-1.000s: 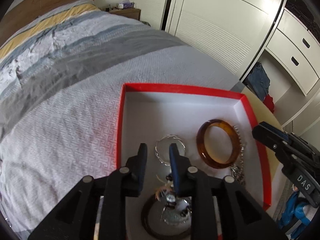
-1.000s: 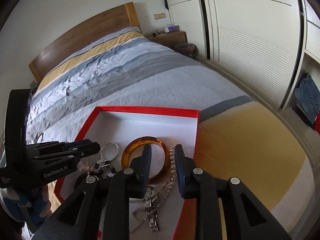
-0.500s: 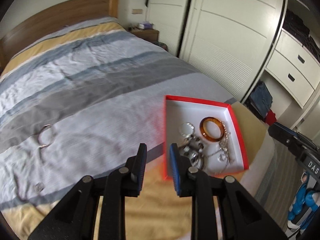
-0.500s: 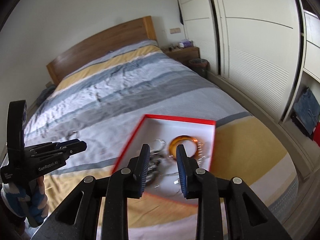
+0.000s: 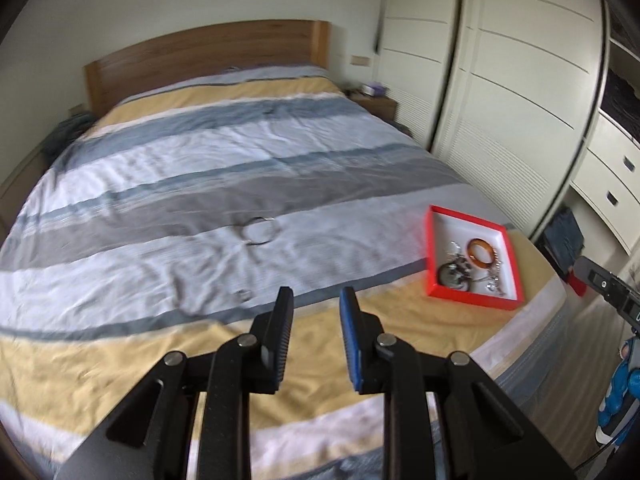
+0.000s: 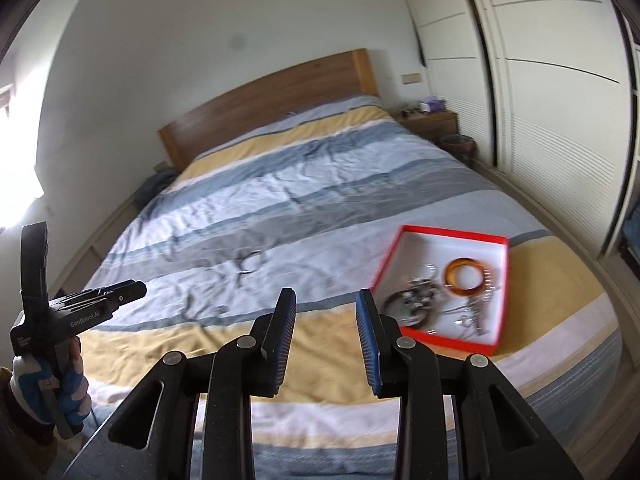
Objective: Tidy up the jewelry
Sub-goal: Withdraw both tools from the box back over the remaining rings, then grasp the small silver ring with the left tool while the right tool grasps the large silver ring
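- Red box (image 5: pixel 472 298) sits on the near right corner of the bed (image 5: pixel 200 184), bangle (image 5: pixel 482 254) and chains inside — a silver hoop (image 5: pixel 260 231) lies well apart, mid-bed.
- Left gripper (image 5: pixel 316 300) is narrowly parted and empty; the right gripper (image 6: pixel 326 304) has just been widening, nothing between its jaws.
- Likely next: fetching the hoop, which calls for a low, flat pinch.
- Only the left view shows a small ring (image 5: pixel 244 295); only the right shows the gloved hand (image 6: pixel 48 384).

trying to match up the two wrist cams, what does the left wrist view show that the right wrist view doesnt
Only the left wrist view shows the white drawers at the far right. Only the right wrist view shows the gloved left hand and the bright window. Both show the red box of jewelry with the amber bangle, and a silver bracelet loose on the striped bed.
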A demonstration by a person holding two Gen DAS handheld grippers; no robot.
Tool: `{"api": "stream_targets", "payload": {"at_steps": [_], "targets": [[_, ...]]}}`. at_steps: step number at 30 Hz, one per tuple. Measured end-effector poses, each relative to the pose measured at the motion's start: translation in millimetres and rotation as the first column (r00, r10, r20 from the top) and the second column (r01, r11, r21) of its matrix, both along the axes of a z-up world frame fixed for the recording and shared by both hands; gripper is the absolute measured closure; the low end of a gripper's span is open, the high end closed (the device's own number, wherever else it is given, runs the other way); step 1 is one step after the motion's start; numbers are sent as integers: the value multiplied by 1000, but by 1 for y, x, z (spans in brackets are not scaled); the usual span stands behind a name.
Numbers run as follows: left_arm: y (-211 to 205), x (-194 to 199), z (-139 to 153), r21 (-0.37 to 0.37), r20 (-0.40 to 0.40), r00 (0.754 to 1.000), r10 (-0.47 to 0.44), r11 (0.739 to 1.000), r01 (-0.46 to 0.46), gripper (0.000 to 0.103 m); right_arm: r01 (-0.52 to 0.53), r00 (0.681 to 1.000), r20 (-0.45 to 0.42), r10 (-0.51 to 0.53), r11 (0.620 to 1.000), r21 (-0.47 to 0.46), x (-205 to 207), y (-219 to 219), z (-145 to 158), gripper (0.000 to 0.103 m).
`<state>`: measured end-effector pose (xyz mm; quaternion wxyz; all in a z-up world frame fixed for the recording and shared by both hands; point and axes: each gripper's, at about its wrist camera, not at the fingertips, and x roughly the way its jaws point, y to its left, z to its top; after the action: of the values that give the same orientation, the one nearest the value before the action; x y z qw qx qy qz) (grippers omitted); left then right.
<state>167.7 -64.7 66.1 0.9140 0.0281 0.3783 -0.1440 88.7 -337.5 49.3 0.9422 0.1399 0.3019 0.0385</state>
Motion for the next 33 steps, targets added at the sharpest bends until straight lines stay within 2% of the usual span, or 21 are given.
{"api": "stream_targets", "payload": {"at_steps": [5,10,16,26,33], "targets": [[50,-41,13,-7,35,996,82,997,-81,68,-73,997,21,73,997,-3,-18,38,8,66],[75,-75,17,-16,56,990,131,991,-131,68,-145,989,15,145,989,-4,-41,75,5,65],[86,-116,17,-14,79,986,147,989,-147,67,-183,983,7,183,983,-10,-69,97,0,64],[99,-151,12,-50,93,982,162,986,-157,67,-187,981,35,189,981,-41,-107,115,13,64],[116,-147,7,-73,81,982,172,983,-167,67,-173,983,47,175,983,-55,-110,120,20,63]]}}
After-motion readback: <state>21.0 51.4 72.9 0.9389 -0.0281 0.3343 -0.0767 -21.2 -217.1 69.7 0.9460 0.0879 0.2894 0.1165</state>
